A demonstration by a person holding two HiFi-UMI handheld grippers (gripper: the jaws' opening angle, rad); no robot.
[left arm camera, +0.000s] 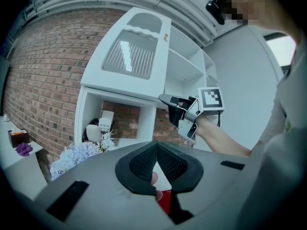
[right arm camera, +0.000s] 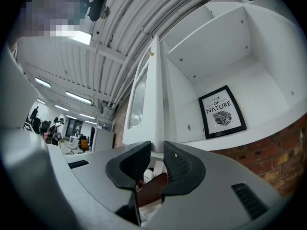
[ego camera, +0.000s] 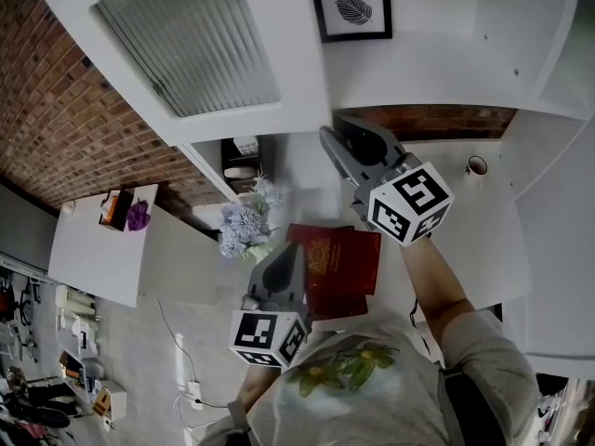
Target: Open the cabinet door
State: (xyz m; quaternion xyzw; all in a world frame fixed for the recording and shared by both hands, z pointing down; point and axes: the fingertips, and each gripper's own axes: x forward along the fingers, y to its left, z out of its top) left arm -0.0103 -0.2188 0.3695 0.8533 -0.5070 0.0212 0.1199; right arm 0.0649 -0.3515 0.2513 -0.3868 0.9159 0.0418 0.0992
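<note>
The door [ego camera: 186, 45] is already swung far out from the cabinet [ego camera: 446, 54], at the left of the compartment with the picture [ego camera: 351, 3]. The right gripper [right arm camera: 157, 150] is clamped on its lower free edge, one jaw on each face, and the right gripper view sees the door edge-on. The left gripper [left arm camera: 156, 145] has its jaws together on nothing and hangs low near the book [ego camera: 344, 258] and the flowers [ego camera: 244, 226].

To pull well, the hand should follow the arc around the door's hinged side and not drag straight, so the thin edge neither slips out nor gets twisted. Probably little travel remains, so it is better to slow down before the door reaches its stop.

The door stands upright, its long axis vertical. Its free edge points toward the person, and its ribbed glass face is turned to the left.
</note>
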